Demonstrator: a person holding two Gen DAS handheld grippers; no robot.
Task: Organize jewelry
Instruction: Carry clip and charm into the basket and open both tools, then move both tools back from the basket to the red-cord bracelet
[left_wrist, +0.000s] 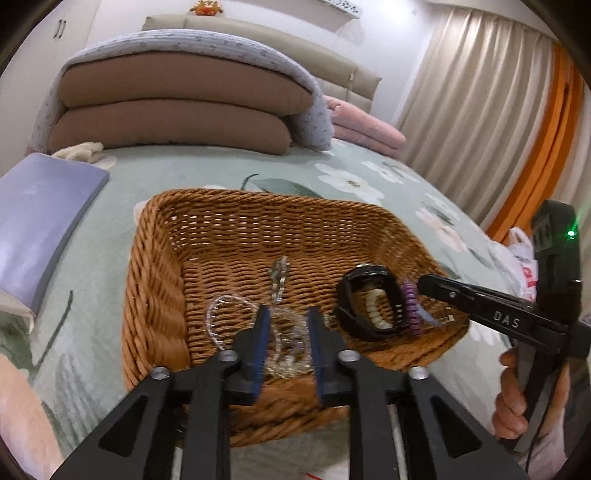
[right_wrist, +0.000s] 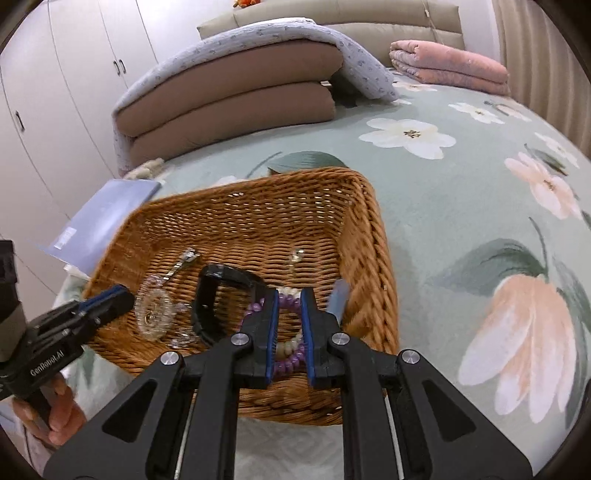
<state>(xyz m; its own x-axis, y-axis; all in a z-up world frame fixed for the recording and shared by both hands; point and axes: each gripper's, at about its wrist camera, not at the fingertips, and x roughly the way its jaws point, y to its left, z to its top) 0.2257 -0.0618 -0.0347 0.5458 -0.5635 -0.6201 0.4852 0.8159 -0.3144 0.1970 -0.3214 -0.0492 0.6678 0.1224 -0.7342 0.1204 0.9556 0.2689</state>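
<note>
Jewelry is gathered in a brown woven basket (left_wrist: 236, 229) that sits on a floral bedspread (left_wrist: 369, 177), filling the middle of both views. In the left wrist view the left gripper (left_wrist: 285, 314) reaches in from the lower edge, its blue-padded jaws parted, with a clear beaded bracelet (left_wrist: 229, 317) lying on the basket floor under and between them; no pad is seen pressing on it. Right of it rests a black watch (left_wrist: 369, 302), with a white beaded bracelet (left_wrist: 375, 314) inside its loop and a purple beaded bracelet (left_wrist: 412, 306) against its right side. The right gripper (right_wrist: 290, 295) is seen in the lower centre of its own view, jaws nearly closed, with the purple bracelet between the pads; whether it is pinched cannot be told. A purple book (left_wrist: 40, 221) lies at the left edge, folded bedding (left_wrist: 177, 107) in the upper part.
</note>
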